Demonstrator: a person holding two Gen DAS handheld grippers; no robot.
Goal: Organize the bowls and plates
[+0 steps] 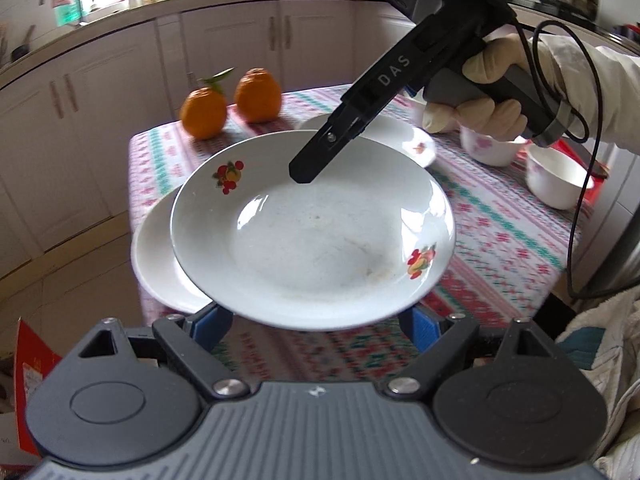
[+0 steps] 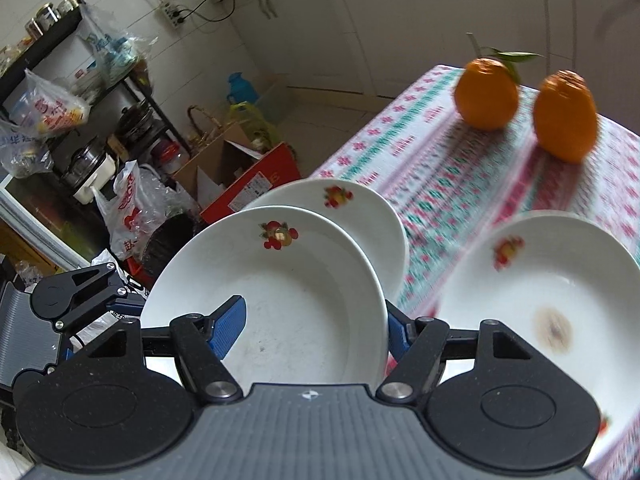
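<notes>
Over the worktop (image 1: 500, 240), a fruit-print plate (image 1: 312, 240) is held clear of the cloth. The right gripper (image 2: 313, 310) is clamped on the plate's far rim at 12 o'clock, one of its fingers (image 2: 230, 326) on the inner face and the other behind it. The left gripper (image 1: 316, 318) has its fingers apart, tips hidden under the near rim at 6 o'clock. A second plate (image 1: 160, 264) lies below at 9 o'clock, overhanging the worktop's left edge. A third plate (image 1: 416, 140) sits at 1 o'clock. Two bowls (image 1: 556, 180) stand at 3 o'clock by the right edge, and two oranges (image 1: 203, 112) at 11 o'clock. Bare cloth lies open at 4 o'clock.
</notes>
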